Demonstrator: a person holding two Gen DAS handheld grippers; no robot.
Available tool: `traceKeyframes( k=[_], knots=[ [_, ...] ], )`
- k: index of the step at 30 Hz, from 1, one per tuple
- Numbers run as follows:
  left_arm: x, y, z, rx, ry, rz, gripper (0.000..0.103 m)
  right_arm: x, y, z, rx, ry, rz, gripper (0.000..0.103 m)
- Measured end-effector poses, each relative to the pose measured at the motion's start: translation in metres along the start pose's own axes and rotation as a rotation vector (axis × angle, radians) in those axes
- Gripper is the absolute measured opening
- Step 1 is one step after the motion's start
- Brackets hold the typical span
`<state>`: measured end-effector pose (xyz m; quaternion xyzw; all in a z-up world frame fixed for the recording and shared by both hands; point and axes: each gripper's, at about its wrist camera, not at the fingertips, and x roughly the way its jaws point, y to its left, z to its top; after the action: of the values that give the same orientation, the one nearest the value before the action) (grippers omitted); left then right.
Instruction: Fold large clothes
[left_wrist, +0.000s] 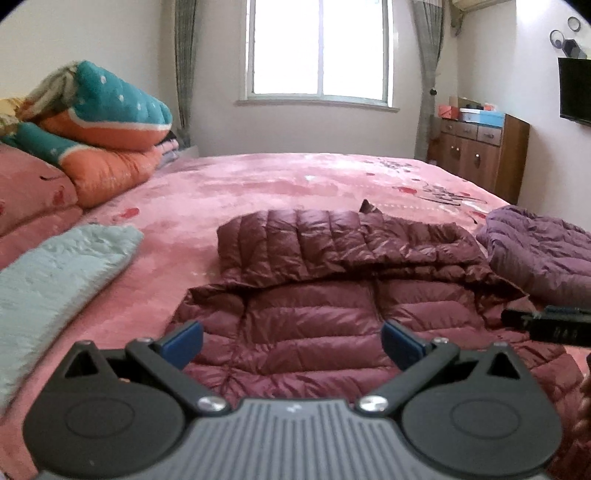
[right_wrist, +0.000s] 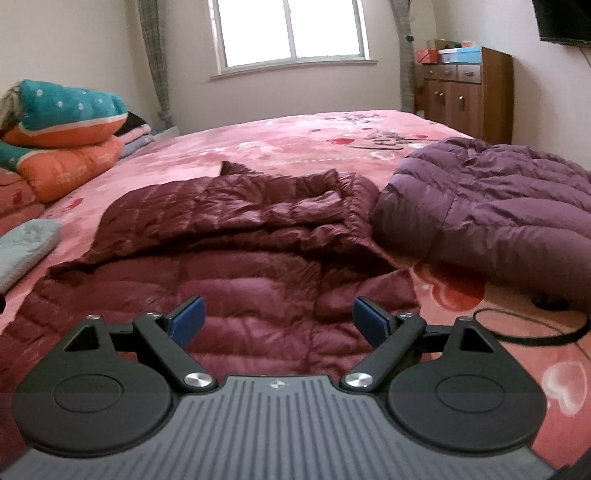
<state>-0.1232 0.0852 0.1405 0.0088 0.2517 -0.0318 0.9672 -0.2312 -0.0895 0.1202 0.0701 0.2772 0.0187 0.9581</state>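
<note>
A maroon quilted down jacket (left_wrist: 314, 302) lies on the pink bed, its far part folded back over the body; it also shows in the right wrist view (right_wrist: 236, 258). My left gripper (left_wrist: 291, 345) is open and empty, hovering just above the jacket's near part. My right gripper (right_wrist: 279, 321) is open and empty over the jacket's near right part. The right gripper's tip (left_wrist: 546, 323) shows at the right edge of the left wrist view. A purple down jacket (right_wrist: 487, 206) lies bunched to the right, also visible in the left wrist view (left_wrist: 543, 251).
A pale green fleece garment (left_wrist: 55, 288) lies at the left. Stacked orange and teal quilts (left_wrist: 103, 125) sit at the far left. A wooden cabinet (right_wrist: 469, 92) stands beyond the bed. A black cord (right_wrist: 535, 328) lies on the pink bedspread (left_wrist: 258, 184) at right.
</note>
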Motion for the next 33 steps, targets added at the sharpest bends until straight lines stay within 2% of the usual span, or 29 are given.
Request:
traceKeyframes(
  k=[8, 16, 21, 26, 33],
  knots=[
    [-0.034, -0.005, 0.002, 0.009, -0.025, 0.069, 0.102, -0.025, 0.004, -0.008, -0.018, 0.011, 0.041, 0.103],
    [-0.049, -0.003, 0.002, 0.014, -0.037, 0.118, 0.102, -0.045, 0.000, -0.013, -0.065, -0.009, 0.082, 0.103],
    [-0.055, 0.000, 0.000, 0.016, -0.039, 0.140, 0.102, -0.047, -0.009, -0.015, -0.062, 0.036, 0.086, 0.103],
    [-0.060, 0.010, -0.004, 0.003, -0.039, 0.147, 0.102, -0.052, -0.021, -0.013, -0.071, 0.060, 0.064, 0.103],
    [-0.056, 0.044, -0.021, -0.076, -0.011, 0.090, 0.102, -0.056, -0.046, -0.019, -0.072, 0.138, 0.026, 0.103]
  ],
)
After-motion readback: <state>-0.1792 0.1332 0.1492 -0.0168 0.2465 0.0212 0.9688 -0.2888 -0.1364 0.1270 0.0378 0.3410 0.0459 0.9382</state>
